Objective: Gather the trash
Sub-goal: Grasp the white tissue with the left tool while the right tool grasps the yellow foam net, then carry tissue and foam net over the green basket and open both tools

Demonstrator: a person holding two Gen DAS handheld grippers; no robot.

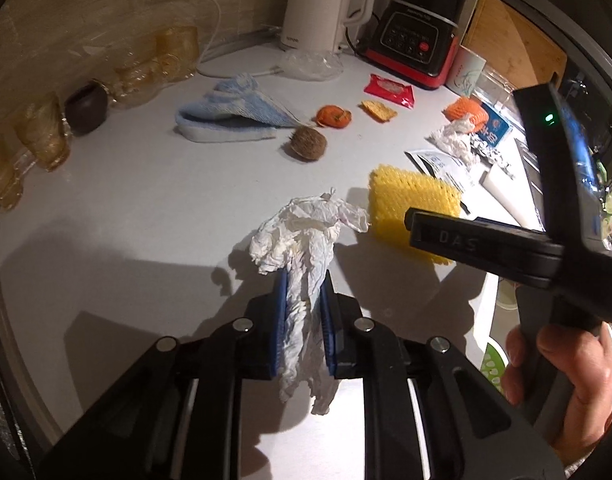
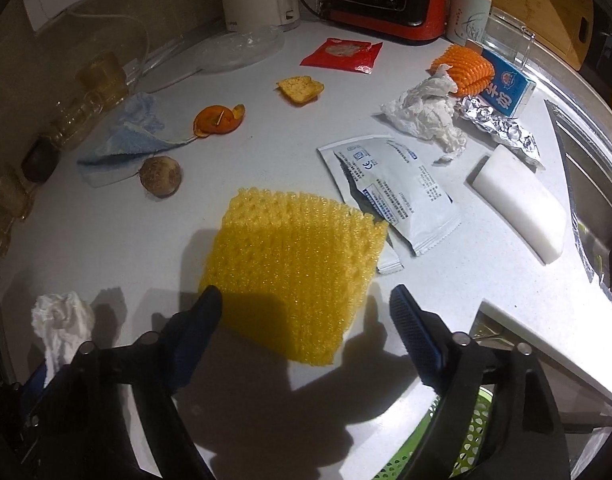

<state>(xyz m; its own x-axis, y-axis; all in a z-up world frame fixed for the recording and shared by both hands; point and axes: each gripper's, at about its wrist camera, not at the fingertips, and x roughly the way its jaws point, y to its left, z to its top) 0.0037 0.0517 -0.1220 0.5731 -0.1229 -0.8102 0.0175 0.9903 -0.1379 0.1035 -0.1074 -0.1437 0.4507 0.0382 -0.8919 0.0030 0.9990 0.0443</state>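
Between the blue pads of the left gripper (image 1: 304,312) sits the crumpled tissue (image 1: 306,256), clamped across its narrow waist just above the white countertop (image 1: 146,208). Its long axis runs from 6 to 12 o'clock in the left wrist view, in line with the fingers: the bushy, wider end points toward 12, a thin ragged tail hangs toward 6.

The risk, as a judgement, lies in that soft waist. Tissue compresses and tears easily, so a quick swing toward a bin could let the heavy front end sag and slip out, or shred the tail.

At 2 o'clock from the tissue lies the yellow foam net (image 2: 294,276), flat on the counter. The right gripper (image 2: 306,308) hovers over its near edge with jaws spread wide, holding nothing. The left finger appears to overlap the net's corner, so closing from there may only pinch a corner; springy foam could then fold or skid away.

Further out are white sachets (image 2: 397,200) at 1 o'clock touching the net, another tissue wad (image 2: 425,116), foil (image 2: 501,128), a milk carton (image 2: 505,84), orange peel (image 2: 218,120), and a green basket (image 2: 477,440) below the counter edge at 5 o'clock.
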